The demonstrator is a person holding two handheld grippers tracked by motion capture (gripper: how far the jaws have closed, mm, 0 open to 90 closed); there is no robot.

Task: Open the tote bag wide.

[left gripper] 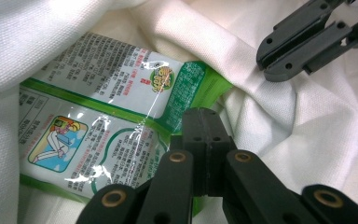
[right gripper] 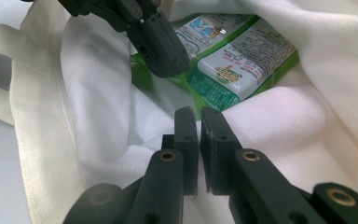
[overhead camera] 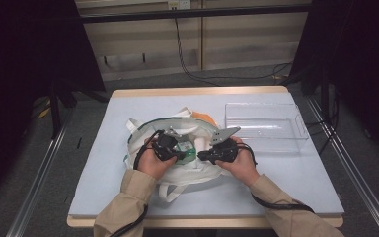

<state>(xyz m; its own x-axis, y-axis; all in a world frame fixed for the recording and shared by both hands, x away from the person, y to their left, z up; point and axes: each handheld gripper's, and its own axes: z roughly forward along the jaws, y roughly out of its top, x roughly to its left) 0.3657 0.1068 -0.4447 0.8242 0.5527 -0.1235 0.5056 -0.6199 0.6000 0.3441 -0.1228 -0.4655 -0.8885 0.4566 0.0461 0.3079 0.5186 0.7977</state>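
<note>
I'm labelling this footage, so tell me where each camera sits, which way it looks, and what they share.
High view: above the person's side, looking forward and down at the table; forearms, hands, both grippers.
Left gripper view: on the left gripper, facing the green packet in the white bag; closed jaws.
Right gripper view: on the right gripper, facing the bag mouth.
Shared: packet, bag.

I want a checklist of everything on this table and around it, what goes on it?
Surface: pale blue table, wooden edge.
Job's things: white cloth bag at the middle, green packet inside it; clear tray at the right, looks empty.
Clutter: something orange behind the bag.
Grippers: left gripper shut, at the packet's edge; right gripper nearly shut, pinching bag cloth.
Cables: black cable trails from the right gripper; another on the floor.
Surroundings: dark curtains at both sides, metal rails by the table.
</note>
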